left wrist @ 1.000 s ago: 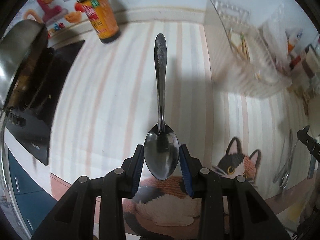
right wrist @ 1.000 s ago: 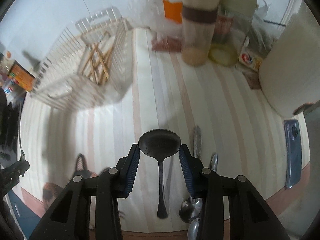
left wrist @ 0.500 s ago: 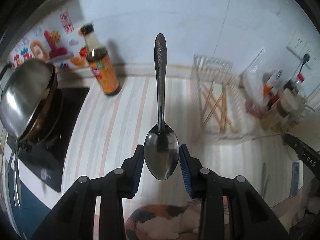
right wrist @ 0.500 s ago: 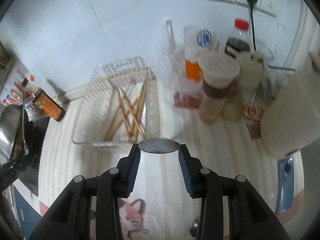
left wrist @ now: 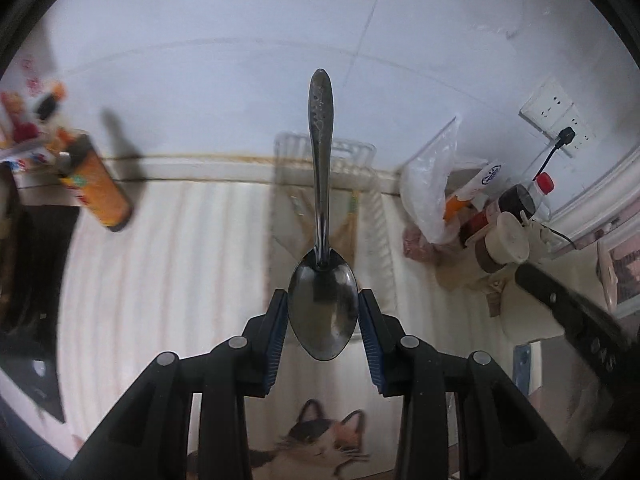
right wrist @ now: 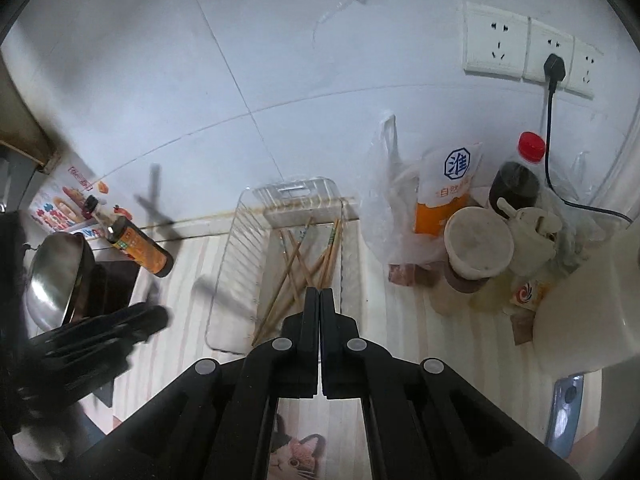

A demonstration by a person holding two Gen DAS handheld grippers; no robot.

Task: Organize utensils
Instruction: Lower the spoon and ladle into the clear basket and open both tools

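My left gripper (left wrist: pixel 323 320) clamps the bowl of a metal spoon (left wrist: pixel 322 240), whose handle points straight ahead at the clear rack (left wrist: pixel 362 216). Left of that rack stands an orange bottle (left wrist: pixel 96 190); right of it, a plastic bag (left wrist: pixel 430 188).

Right wrist view: rack (right wrist: pixel 240 264) at centre with chopsticks (right wrist: pixel 304 268) inside; sauce bottle (right wrist: pixel 140 246) at nine o'clock; jars and bags (right wrist: pixel 476 240) at three o'clock, against the wall (right wrist: pixel 280 60).
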